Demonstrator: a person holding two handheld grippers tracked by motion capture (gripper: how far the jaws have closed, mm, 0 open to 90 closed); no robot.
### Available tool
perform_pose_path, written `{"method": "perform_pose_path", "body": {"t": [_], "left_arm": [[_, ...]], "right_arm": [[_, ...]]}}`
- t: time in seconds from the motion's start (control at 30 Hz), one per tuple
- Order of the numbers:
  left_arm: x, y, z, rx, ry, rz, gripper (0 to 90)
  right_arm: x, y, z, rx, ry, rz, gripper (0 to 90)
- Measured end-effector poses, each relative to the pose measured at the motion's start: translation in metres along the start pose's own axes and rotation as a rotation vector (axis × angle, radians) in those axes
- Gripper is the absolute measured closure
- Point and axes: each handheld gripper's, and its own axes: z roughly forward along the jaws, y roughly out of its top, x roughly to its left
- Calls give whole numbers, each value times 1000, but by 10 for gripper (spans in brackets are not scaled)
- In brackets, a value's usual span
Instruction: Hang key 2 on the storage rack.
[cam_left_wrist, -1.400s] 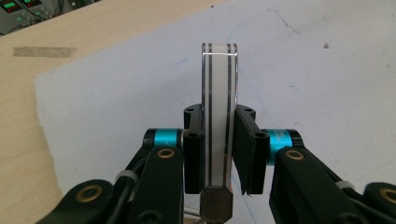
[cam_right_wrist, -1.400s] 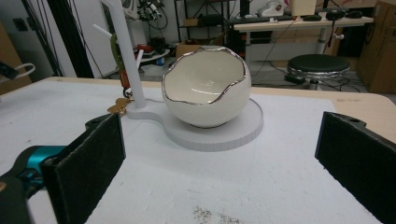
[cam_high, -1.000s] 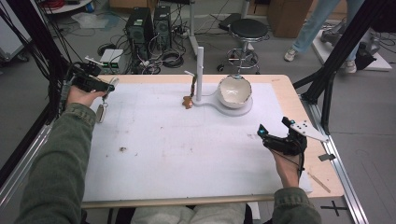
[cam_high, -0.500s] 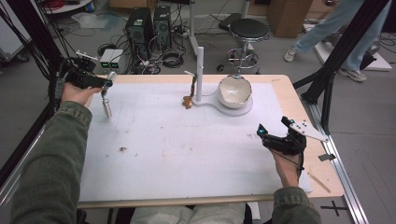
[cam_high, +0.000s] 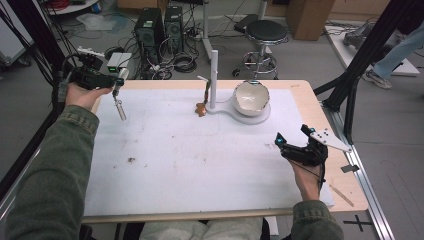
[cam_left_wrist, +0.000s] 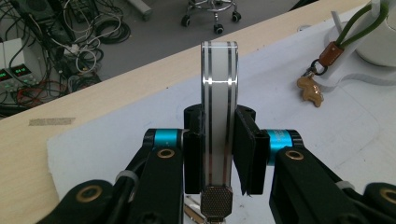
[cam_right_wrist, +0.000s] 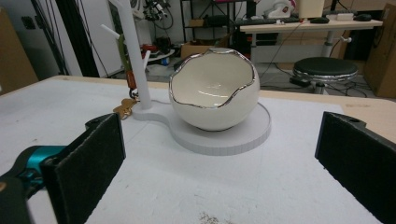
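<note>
Hands at work over a white mat (cam_high: 200, 165): at the near right, the right gripper (cam_high: 291, 134) rests low by the table's (cam_high: 305, 95) edge, its jaws spread wide with nothing between them. It points across the mat toward the bowl, which sits framed between its pads in the right gripper view, apparently kept ready to help while the other hand does the carrying.

A few dark crumbs (cam_high: 131, 160) lie on the mat at the near left.

At the far left, the left gripper (cam_high: 119, 79) is held above the mat's corner, its jaws pinching a flat white-and-silver bar (cam_left_wrist: 218, 93) by its two faces. In the high view the bar hangs down from the jaws, clear of the mat; a grip near one end would leave the rest free to be guided onto something.

Farther off, near the table's far edge, a white stand (cam_high: 214, 75) with side pegs rises from a flat base. A brown charm (cam_high: 201, 109) on a green cord already hangs from one peg, which suggests the bar is bound for a peg too. Just right of the post, a jagged-rimmed white bowl (cam_high: 250, 97) sits on the same base.

Beyond the table stands a stool (cam_high: 266, 31).
</note>
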Motion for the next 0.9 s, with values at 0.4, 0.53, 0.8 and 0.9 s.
{"method": "perform_pose_path", "body": {"t": [0.4,0.53,0.8,0.9], "left_arm": [[-7,5,-9,-45,-51,-10,746],[-16,15,-12,-44,-59,22,745],[-41,35,-19,-72,-97,81,746],[-48,40,-20,-87,-107,95,745]], "right_arm": [[2,0,2,5,1,-2,5],[2,0,2,5,3,-6,6],[0,0,1,-1,-1,4,5],[0,0,0,-4,-3,5,5]]}}
